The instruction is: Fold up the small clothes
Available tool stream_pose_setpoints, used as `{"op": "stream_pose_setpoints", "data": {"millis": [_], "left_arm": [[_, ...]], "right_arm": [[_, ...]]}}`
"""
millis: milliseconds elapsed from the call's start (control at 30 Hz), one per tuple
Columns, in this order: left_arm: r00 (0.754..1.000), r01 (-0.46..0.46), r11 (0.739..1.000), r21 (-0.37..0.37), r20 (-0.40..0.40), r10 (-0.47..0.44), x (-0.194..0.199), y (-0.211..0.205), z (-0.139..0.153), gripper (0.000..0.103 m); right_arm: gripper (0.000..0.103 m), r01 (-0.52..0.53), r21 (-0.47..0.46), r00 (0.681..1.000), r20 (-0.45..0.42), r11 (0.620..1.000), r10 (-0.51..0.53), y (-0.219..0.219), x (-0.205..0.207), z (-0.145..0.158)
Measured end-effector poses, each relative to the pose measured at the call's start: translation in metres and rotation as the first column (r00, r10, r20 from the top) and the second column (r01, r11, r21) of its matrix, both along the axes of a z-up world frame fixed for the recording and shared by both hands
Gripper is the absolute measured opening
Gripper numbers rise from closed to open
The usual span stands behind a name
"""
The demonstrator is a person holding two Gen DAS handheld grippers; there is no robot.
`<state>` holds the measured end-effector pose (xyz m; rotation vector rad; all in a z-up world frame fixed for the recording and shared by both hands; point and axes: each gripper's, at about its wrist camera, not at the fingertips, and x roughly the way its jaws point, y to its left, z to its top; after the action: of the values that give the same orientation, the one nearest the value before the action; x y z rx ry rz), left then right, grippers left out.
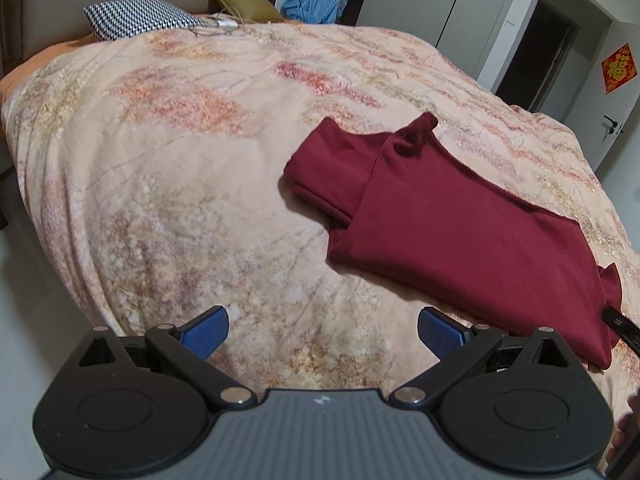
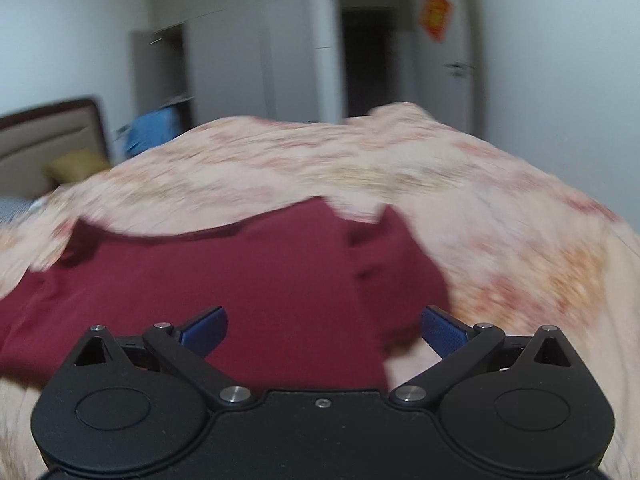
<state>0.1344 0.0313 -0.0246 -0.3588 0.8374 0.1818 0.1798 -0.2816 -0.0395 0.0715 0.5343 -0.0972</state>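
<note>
1. The garment (image 1: pixel 452 216), dark red, lies on the quilt (image 1: pixel 180 168) at about three o'clock from where the left gripper (image 1: pixel 322 332) looks, toward the bed's right side.
2. It looks part-folded to me: one sleeve is laid across the body near the top, and the long edges run fairly straight. One small corner sticks out at the lower right edge, so it is not tidy yet.
3. I'd judge at least one more fold is left, probably bringing one end over the other to make a compact packet.
4. The left gripper hangs over bare quilt, apart from the cloth, jaws spread wide and holding nothing.
5. The right gripper (image 2: pixel 322 332) is right over the garment (image 2: pixel 224 280), jaws likewise spread with nothing between them; whether its tips touch the fabric I cannot tell.
6. The left view is sharp and shows the whole outline, plus a pillow (image 1: pixel 136 18) at eleven o'clock and the dark tip of the other tool at the far right edge.
7. The right view is blurred, so the folds are hard to read there, but it alone shows how close that gripper is to the cloth.
</note>
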Motion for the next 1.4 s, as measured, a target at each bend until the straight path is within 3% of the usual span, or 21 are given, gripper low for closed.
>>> {"op": "stream_pose_setpoints", "data": {"millis": [167, 367, 433, 567, 900, 1400], "left_arm": [[1.000, 0.007, 1.000, 0.000, -0.016, -0.007, 0.005, -0.001, -0.004, 0.103], [0.999, 0.002, 1.000, -0.004, -0.033, -0.002, 0.009, 0.000, -0.008, 0.103], [0.999, 0.005, 1.000, -0.002, -0.044, -0.005, 0.011, 0.000, -0.011, 0.103], [0.998, 0.011, 1.000, 0.001, -0.067, -0.011, 0.012, -0.002, -0.017, 0.103], [0.995, 0.049, 0.999, -0.008, -0.091, -0.050, 0.013, -0.012, -0.023, 0.103], [0.993, 0.061, 0.998, -0.014, -0.101, -0.062, 0.017, -0.015, -0.027, 0.103]], "right_arm": [[0.103, -0.187, -0.050, 0.982, -0.029, 0.981, 0.186, 0.046, 0.029, -0.007], [0.103, -0.293, -0.089, 0.952, -0.123, 0.952, 0.281, 0.082, 0.058, -0.025], [0.103, -0.282, -0.048, 0.952, -0.141, 0.958, 0.273, 0.079, 0.062, -0.039], [0.103, -0.275, 0.047, 0.959, -0.057, 0.960, 0.277, 0.063, 0.054, -0.057], [0.103, -0.272, 0.036, 0.962, -0.011, 0.962, 0.273, 0.064, 0.047, -0.061], [0.103, -0.272, 0.039, 0.962, -0.009, 0.962, 0.272, 0.063, 0.047, -0.060]]}}
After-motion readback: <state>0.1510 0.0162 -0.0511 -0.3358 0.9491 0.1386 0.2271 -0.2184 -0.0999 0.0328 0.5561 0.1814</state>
